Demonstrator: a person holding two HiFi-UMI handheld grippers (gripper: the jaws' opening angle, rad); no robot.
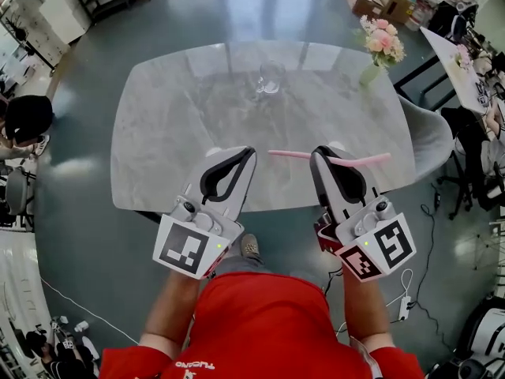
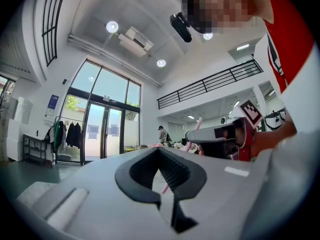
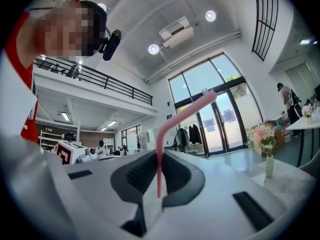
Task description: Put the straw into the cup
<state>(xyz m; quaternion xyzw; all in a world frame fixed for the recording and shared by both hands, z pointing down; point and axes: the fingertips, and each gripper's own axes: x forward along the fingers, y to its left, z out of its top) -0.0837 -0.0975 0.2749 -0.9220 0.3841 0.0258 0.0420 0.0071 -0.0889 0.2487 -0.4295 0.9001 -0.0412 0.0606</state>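
A clear glass cup stands at the far middle of the marble table. My right gripper hangs over the table's near edge, shut on a pink bendy straw that lies crosswise, with an end sticking out on each side. In the right gripper view the straw rises between the jaws and bends to the right. My left gripper is level beside it, jaws together, with nothing held. The left gripper view shows its shut tips, with the right gripper and the straw beyond.
A vase of pink flowers stands at the table's far right corner, also in the right gripper view. A grey chair stands at the right side. Desks, shelves and boxes ring the room, and cables lie on the floor.
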